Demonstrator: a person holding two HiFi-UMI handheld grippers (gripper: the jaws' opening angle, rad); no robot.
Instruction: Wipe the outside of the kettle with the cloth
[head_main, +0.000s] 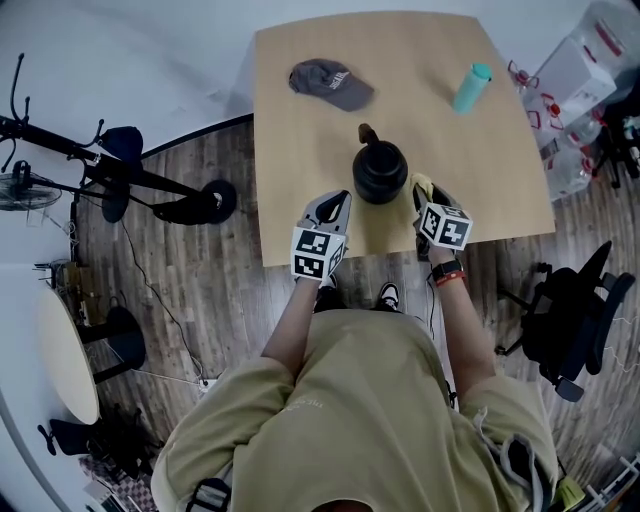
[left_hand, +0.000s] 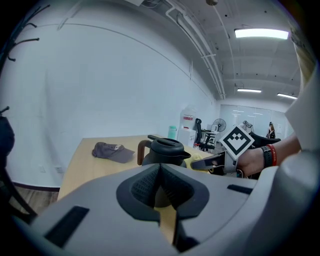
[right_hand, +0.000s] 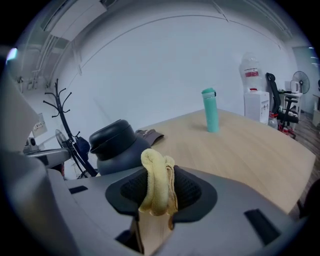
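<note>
A black kettle (head_main: 380, 170) with a brown handle stands near the front edge of the wooden table (head_main: 300, 130). It also shows in the left gripper view as the kettle (left_hand: 165, 150) and in the right gripper view as the kettle (right_hand: 117, 145). My right gripper (head_main: 422, 190) sits just right of the kettle, shut on a folded yellow cloth (right_hand: 157, 182) that sticks up between its jaws. The cloth (head_main: 423, 184) shows as a small yellow patch beside the kettle. My left gripper (head_main: 341, 199) hovers just left of the kettle, shut and holding nothing.
A grey cap (head_main: 330, 83) lies at the table's far left. A teal bottle (head_main: 471, 88) stands at the far right. An office chair (head_main: 580, 310) is to the right on the floor, and a coat stand (head_main: 110, 170) lies to the left.
</note>
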